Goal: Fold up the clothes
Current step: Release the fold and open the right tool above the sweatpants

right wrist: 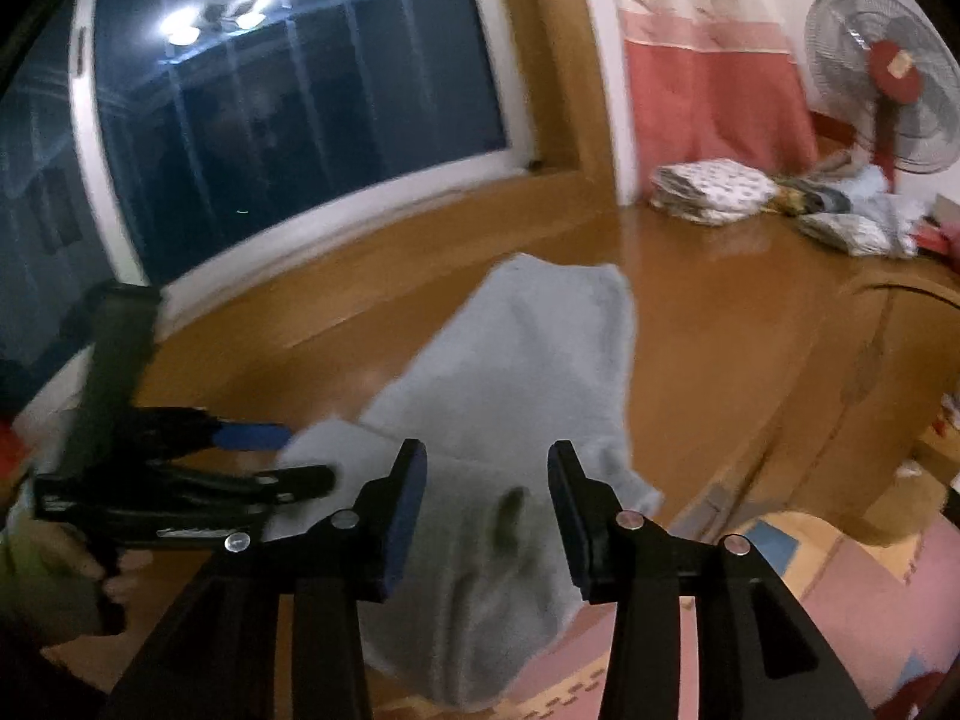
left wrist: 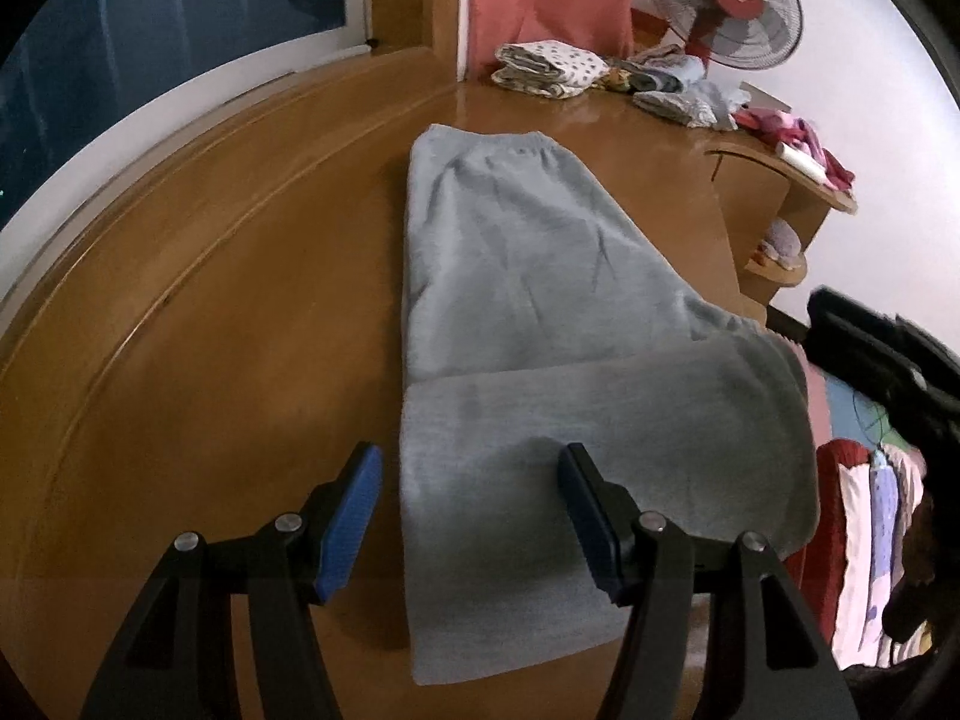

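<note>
**Grey garment part-folded on the tabletop**

Left claw (left wrist: 471,516) hangs released, jaws apart over the near left edge of the grey garment (left wrist: 528,276), which lies on the wooden tabletop (left wrist: 228,300), its near end folded over. Right claw (right wrist: 487,510) stands parted above the cloth, apparently gripping nothing; blur obscures contact.

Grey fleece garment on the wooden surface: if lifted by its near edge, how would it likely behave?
The grey fleece garment would probably sag, not hold shape: its near end already droops over the wooden surface's edge. It looks thick, so likely bulky yet light. On glossy wood it may slide if pushed.
</note>
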Tool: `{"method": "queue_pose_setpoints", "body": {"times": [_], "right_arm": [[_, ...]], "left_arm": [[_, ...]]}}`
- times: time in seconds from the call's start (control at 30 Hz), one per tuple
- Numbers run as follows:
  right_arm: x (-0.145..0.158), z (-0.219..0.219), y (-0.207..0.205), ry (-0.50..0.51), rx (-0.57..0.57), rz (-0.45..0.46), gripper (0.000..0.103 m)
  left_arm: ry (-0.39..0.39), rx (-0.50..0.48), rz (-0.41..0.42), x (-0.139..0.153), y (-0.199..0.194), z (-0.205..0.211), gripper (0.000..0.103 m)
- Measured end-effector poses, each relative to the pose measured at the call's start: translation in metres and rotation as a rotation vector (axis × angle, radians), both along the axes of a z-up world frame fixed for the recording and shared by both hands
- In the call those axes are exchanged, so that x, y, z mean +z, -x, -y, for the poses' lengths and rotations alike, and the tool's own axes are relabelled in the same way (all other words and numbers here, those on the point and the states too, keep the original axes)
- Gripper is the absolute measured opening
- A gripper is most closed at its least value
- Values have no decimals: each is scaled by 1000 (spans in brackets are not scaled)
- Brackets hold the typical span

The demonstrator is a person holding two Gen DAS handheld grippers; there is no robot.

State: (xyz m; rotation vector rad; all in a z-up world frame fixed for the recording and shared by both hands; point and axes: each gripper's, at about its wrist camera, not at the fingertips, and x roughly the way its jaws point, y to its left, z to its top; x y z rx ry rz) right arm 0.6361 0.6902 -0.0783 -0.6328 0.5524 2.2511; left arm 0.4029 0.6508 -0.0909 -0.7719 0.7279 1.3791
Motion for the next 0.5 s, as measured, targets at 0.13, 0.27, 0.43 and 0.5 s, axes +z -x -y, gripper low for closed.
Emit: {"method": "queue_pose_setpoints", "body": {"times": [0.13, 0.27, 0.43, 0.5], "right_arm": [[-14, 0, 15, 3, 53, 59, 42], [-36, -10, 21, 38, 71, 115, 42], [-58, -22, 17, 113, 77, 113, 42], [-61, -24, 14, 121, 75, 85, 42]], "left_arm": [[-58, 14, 22, 16, -2, 2, 59], [-32, 10, 31, 7, -6, -9, 59], [54, 32, 28, -24, -6, -25, 61], [53, 29, 39, -26, -4, -24, 62]]}}
